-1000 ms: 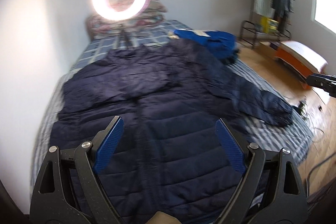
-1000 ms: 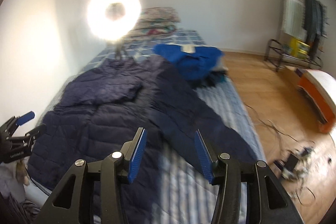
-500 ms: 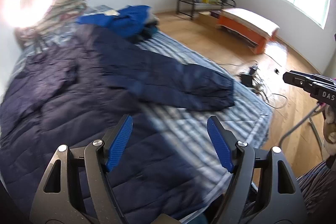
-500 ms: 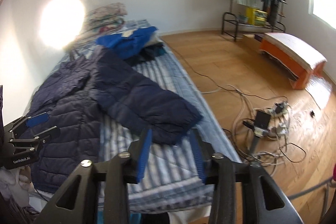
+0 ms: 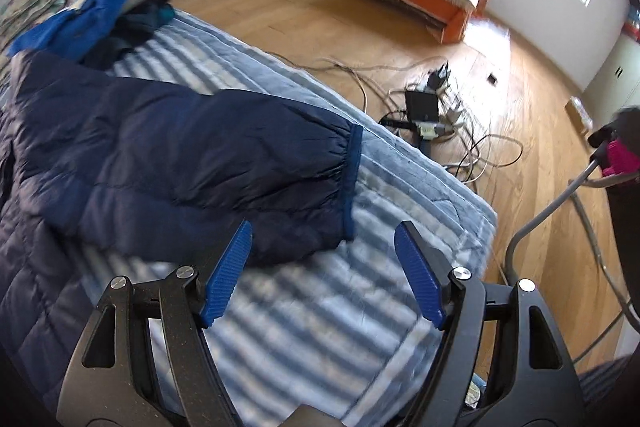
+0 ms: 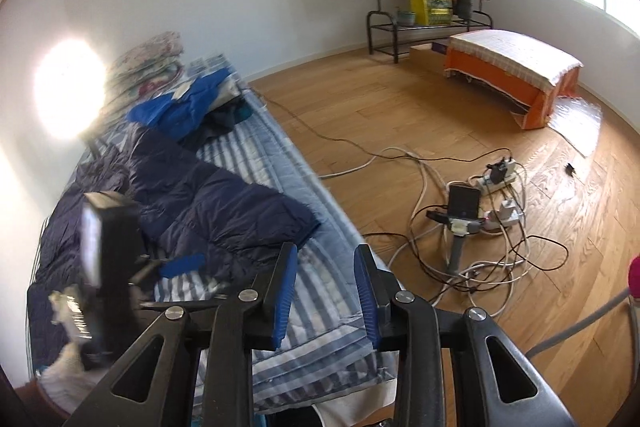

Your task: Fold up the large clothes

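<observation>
Left gripper (image 5: pixel 322 267) hangs over the striped bedcover (image 5: pixel 312 311), fingers spread wide, nothing between them. Right gripper (image 6: pixel 326 291) likewise empty, jaws parted, above the bed's near corner. Navy puffer jacket (image 5: pixel 120 155) lies flat on the bed; one sleeve stretches out, its cuff (image 5: pixel 352 179) just ahead of the left fingertips. Beyond it: blue garment pile (image 6: pixel 188 107), then cables (image 6: pixel 472 227) on the wood floor, orange bench (image 6: pixel 512 67).

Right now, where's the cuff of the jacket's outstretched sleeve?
In the left wrist view, the sleeve cuff lies on the striped bedcover near the bed's floor-side edge, just ahead of the open left gripper.
</observation>
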Motion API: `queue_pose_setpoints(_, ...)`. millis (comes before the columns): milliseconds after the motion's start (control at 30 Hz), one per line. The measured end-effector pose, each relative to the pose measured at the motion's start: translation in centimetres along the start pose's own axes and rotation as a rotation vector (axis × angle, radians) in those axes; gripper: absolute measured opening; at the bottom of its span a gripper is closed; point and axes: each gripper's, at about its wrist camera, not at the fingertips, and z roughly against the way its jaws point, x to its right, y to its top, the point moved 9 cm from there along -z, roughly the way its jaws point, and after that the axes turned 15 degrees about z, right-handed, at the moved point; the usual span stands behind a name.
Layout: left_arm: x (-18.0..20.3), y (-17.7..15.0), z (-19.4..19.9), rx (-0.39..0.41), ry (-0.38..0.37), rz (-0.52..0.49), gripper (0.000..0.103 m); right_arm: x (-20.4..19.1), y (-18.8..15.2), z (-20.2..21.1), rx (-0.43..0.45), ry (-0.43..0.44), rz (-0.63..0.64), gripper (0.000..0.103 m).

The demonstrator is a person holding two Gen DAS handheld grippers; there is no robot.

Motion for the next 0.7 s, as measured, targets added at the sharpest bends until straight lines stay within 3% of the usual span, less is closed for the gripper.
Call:
queue_pose_setpoints(200, 1.8, 0.7, -4.7, -0.049, 0.093, -0.044, 0.076, 1.1, 0.6, 0.4, 0.019, -0.005, -0.044, 0.030)
queue_pose_setpoints(400, 0.7, 1.1, -7.4, -0.072, 0.198, -0.055, 0.076, 0.1, 1.6, 0.9, 0.045, 0.022, -0.038, 0.030)
queue_pose_setpoints(467, 0.4, 1.2, -7.7, -0.069, 0.189, -0.042, 0.066, -0.6, 1.9, 1.0, 0.052, 0.034, -0.029, 0.030)
queue_pose_setpoints(633, -0.3, 2.1, -7.0, -0.077, 0.105, 0.038, 0.014, -1.9, 2.5, 1.1, 0.066, 0.044, -0.003, 0.030)
queue_pose_setpoints(700, -0.4, 2.6, -6.2, -0.073, 0.074, 0.054, 0.010, -2.2, 2.6, 1.2, 0.069, 0.051, -0.003, 0.030)
